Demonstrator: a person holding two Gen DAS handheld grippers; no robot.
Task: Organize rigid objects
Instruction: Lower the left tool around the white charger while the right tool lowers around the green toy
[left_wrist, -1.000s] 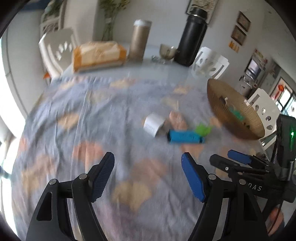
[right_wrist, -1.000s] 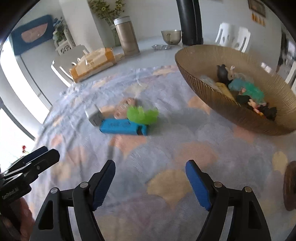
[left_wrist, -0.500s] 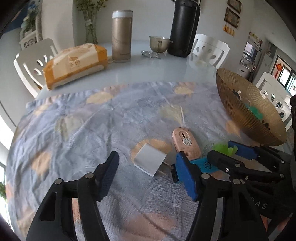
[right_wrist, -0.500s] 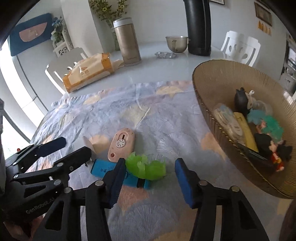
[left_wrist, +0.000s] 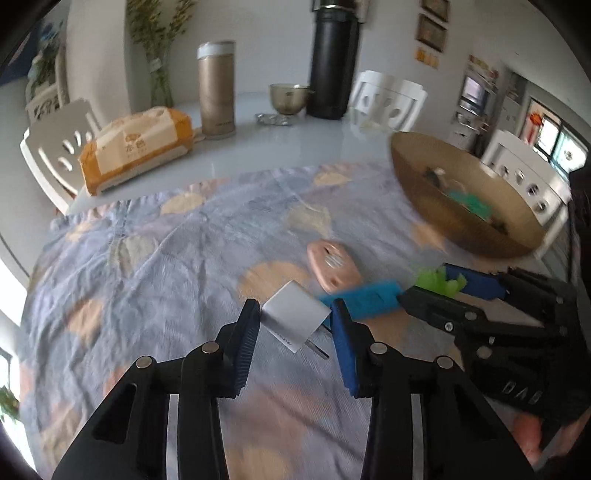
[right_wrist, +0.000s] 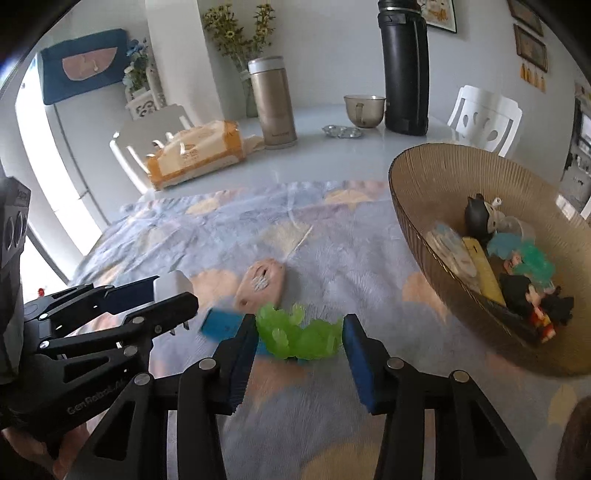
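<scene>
Straddling the white charger (left_wrist: 295, 316), prongs toward five o'clock, the left hand-held gripper (left_wrist: 293, 345) gapes, while the right hand-held gripper (right_wrist: 299, 352) brackets the green toy (right_wrist: 299, 338), unclosed.

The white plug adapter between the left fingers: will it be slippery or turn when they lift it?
The white plug adapter looks smooth, hard and probably light, so it may slip. It lies cornerwise between the open left gripper pads, so closing could rotate it. Its metal prongs suggest rigidity.
</scene>
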